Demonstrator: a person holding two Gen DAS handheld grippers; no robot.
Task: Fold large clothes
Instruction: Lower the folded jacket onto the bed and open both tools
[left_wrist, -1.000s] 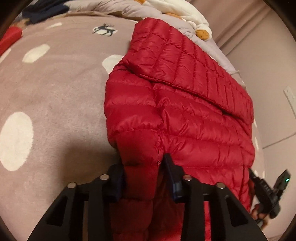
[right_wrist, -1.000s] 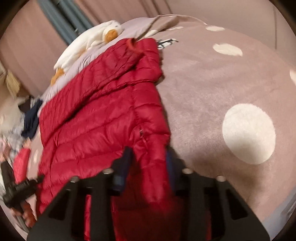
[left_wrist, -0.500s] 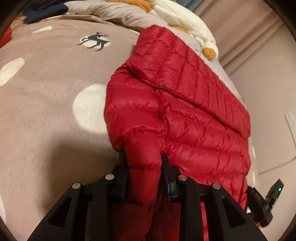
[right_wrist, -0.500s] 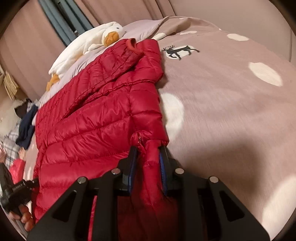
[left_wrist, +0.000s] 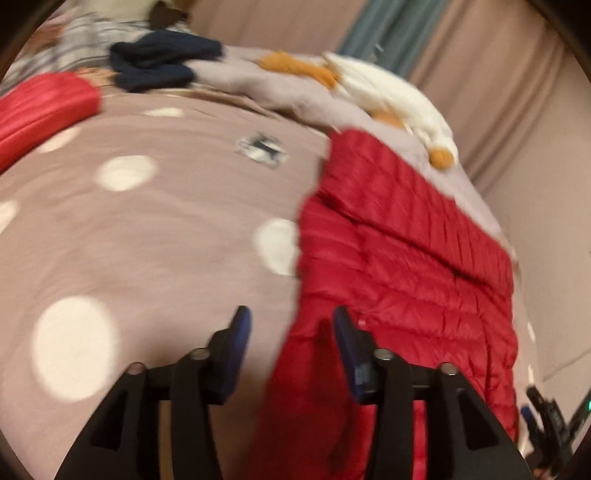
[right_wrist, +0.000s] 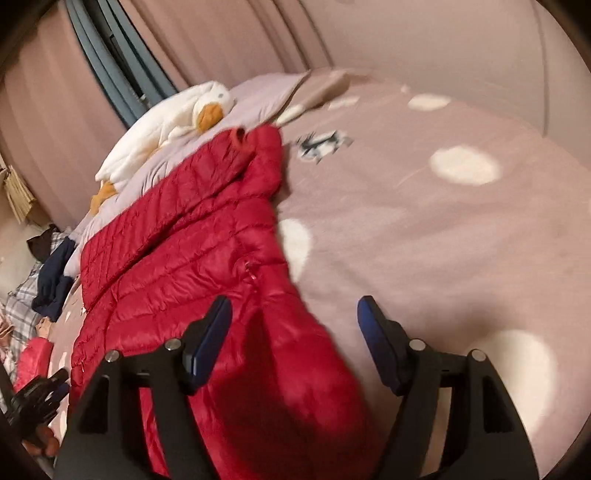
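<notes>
A red quilted down jacket (left_wrist: 406, 277) lies folded along the right side of the dotted beige bedcover (left_wrist: 166, 240). My left gripper (left_wrist: 291, 328) hovers over the jacket's near left edge. Its jaws are opening, and the red edge lies loose between them, close to the right pad (left_wrist: 347, 343). In the right wrist view the jacket (right_wrist: 177, 258) fills the left half. My right gripper (right_wrist: 293, 317) is over its near right corner, jaws opening wide, with the puffy corner between them and untouched by either pad.
A white duck plush (right_wrist: 166, 125) and a pale pillow (right_wrist: 266, 92) lie past the jacket's far end. A dark blue garment (left_wrist: 162, 62), plaid cloth (right_wrist: 22, 306) and another red garment (left_wrist: 40, 107) sit at the bed's edge. Curtains (right_wrist: 229, 40) and a wall hem the bed.
Both grippers were shut on the jacket's near corners. They have let go, opened and lifted back a little, and the corners have dropped onto the bed.
</notes>
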